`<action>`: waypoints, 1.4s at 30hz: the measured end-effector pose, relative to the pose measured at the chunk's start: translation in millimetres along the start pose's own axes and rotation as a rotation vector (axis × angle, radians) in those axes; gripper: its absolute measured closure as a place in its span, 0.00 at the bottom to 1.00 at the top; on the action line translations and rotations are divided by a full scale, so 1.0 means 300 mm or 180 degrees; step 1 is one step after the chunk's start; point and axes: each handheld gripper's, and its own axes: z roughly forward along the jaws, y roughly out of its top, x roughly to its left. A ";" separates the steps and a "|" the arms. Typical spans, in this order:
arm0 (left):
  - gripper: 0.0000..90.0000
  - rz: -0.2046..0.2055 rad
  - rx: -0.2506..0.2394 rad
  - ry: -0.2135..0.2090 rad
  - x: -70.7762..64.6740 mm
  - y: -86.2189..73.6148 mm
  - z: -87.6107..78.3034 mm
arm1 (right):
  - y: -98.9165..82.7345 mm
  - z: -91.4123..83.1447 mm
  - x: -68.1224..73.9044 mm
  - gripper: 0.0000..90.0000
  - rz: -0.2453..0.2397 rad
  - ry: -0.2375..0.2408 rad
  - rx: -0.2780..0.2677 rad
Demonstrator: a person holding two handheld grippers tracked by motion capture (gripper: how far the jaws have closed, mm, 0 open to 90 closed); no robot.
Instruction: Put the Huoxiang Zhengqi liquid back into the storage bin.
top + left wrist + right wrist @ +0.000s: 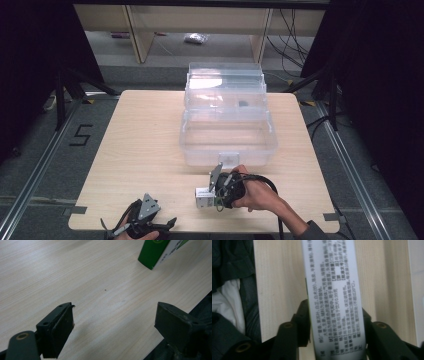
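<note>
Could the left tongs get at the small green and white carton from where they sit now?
Probably yes. The left tongs stand open over bare wooden table, nothing lying between them and the small green and white carton. But the right tongs are already shut on that carton, leaving only its free end.

Even overhead light falls on the pale wooden table [150,150]; dark surroundings frame it. Glare whitens the clear plastic box [227,125] lid. Soft shadows trail the jaws in the left gripper view. The carton's [334,302] close print blurs slightly.

one carton [202,198], one clear bin [228,147], two tools.
</note>
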 end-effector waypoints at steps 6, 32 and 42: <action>0.17 -0.0007 -0.0026 0.0019 -0.001 -0.001 0.002 | -0.001 0.006 -0.022 0.72 -0.0323 0.0034 -0.0108; 0.17 0.0007 0.0019 -0.0025 0.002 0.001 -0.002 | 0.002 -0.104 -0.047 0.72 0.0006 0.0118 -0.0037; 0.17 0.0008 0.0014 -0.0023 0.002 0.001 -0.001 | 0.001 -0.191 -0.091 0.72 0.0001 0.0098 -0.0053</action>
